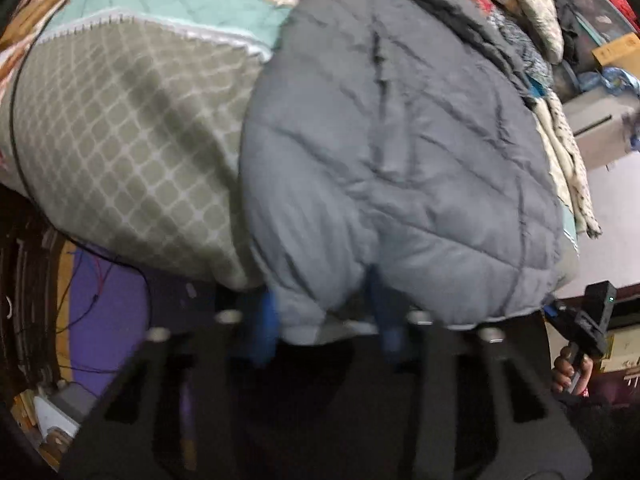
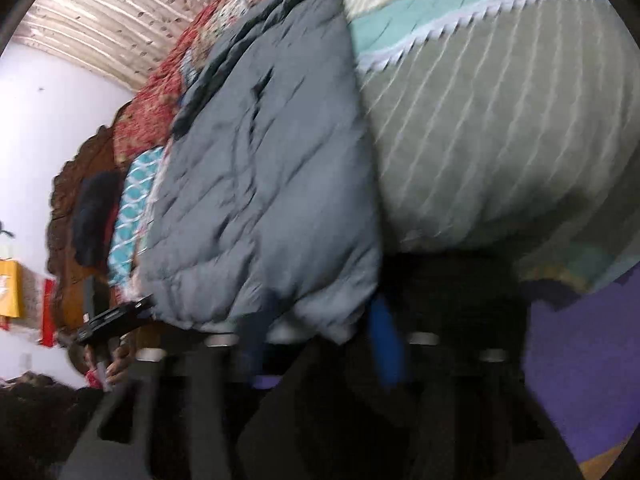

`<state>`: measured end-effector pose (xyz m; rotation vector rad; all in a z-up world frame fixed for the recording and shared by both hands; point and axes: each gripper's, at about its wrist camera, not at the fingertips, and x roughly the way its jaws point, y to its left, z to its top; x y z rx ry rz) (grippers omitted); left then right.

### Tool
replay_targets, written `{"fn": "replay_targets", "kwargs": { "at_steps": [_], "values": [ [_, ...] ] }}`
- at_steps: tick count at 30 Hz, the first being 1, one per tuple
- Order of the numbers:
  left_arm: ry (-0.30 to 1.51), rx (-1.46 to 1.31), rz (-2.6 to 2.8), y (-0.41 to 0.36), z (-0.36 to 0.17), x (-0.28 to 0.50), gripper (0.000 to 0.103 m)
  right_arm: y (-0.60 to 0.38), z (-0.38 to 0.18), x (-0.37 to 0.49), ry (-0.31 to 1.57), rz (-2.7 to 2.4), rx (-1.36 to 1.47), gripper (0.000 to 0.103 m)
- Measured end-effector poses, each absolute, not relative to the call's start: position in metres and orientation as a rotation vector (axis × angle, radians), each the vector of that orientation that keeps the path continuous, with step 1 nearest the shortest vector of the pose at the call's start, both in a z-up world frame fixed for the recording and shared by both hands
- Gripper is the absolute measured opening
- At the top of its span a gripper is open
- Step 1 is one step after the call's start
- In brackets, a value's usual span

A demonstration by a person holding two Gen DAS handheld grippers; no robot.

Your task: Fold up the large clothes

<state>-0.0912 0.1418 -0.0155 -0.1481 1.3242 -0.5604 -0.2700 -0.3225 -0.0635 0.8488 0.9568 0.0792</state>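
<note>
Both blue-tipped tongs, left (image 1: 326, 320) & right (image 2: 320, 338), pinch hem of grey quilted puffer jacket (image 1: 400, 152), spread over bed w/ green lattice-print quilt (image 1: 120, 140); purple floor mat (image 2: 580, 360) below, white wall (image 2: 52, 108) behind.

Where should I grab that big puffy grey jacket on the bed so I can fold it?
Take the grey jacket by its bottom hem, coming from the foot of the bed. That edge hangs nearest, thin enough to pinch; both grippers already meet it there.
</note>
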Motion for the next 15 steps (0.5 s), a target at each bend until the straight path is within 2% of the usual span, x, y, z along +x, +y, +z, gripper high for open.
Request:
{"fn": "replay_targets", "kwargs": {
  "at_steps": [1,2,3,6,15],
  "values": [
    [1.309,-0.138,-0.573,0.142,-0.008,-0.096,0.022,-0.322,-0.063,-0.273,0.947,0.089,0.857,0.025],
    [1.297,-0.135,-0.581,0.143,-0.002,-0.098,0.013,-0.322,-0.060,-0.278,0.920,0.105,0.872,0.024],
    [1.282,-0.137,-0.589,0.142,0.005,-0.100,0.010,-0.324,-0.053,-0.284,0.892,0.120,0.881,0.024],
    [1.237,-0.158,-0.606,0.142,0.030,-0.104,0.006,-0.325,-0.026,-0.297,0.808,0.150,0.868,0.024],
    [1.051,-0.331,-0.690,0.173,0.125,-0.117,0.003,-0.340,0.058,-0.329,0.525,0.216,0.874,0.024]
  ]
}}
